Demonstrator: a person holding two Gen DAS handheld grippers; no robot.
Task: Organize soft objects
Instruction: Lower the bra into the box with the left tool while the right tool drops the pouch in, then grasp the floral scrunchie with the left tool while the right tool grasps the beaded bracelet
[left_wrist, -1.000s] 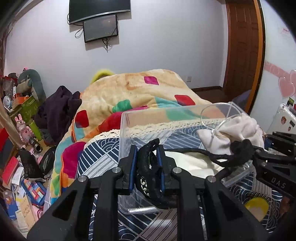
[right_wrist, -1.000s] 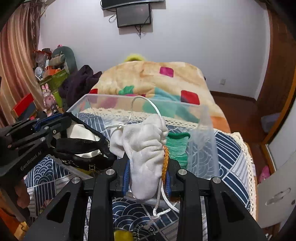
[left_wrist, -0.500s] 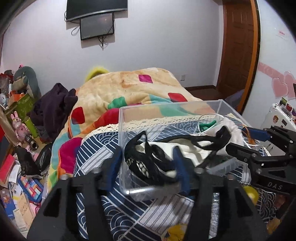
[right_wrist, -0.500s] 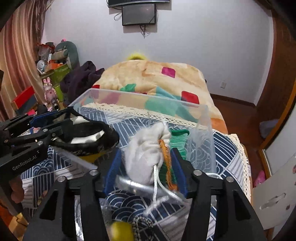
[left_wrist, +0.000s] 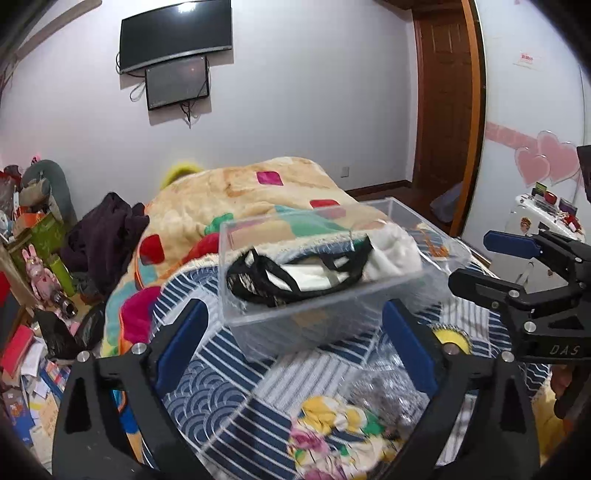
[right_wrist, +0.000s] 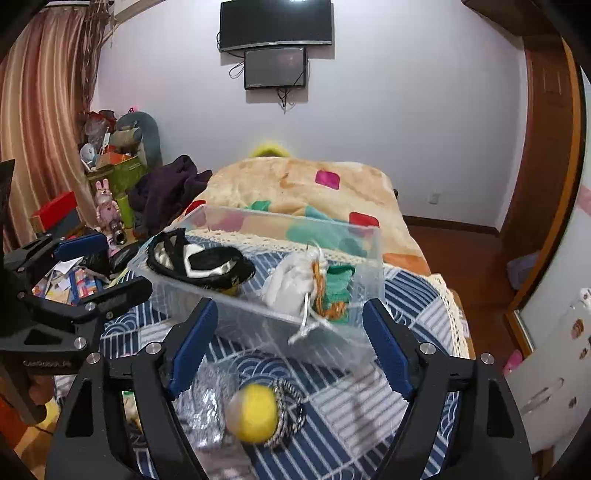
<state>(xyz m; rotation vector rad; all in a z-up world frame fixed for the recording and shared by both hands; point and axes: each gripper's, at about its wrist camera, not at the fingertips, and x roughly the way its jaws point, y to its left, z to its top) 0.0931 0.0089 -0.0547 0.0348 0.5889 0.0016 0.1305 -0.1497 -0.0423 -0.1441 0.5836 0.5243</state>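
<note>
Soft black strap (left_wrist: 295, 275) and white pouch (right_wrist: 293, 282) lie in the clear bin (right_wrist: 332, 332); both hand-held grippers (left_wrist: 295, 347) (right_wrist: 288, 343) gape wide, empty.

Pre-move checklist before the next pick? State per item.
1. Left tongs open and empty: ok.
2. Right tongs open and empty: ok.
3. Black strap and white pouch inside the clear bin: ok.
4. Pouch cord fully inside the bin: cannot tell, it hangs near the front wall.
5. Items left on the blue cloth: not ok, yellow ball and floral fabric remain.
6. Ball view sharp enough to aim: not ok, blurred.
</note>
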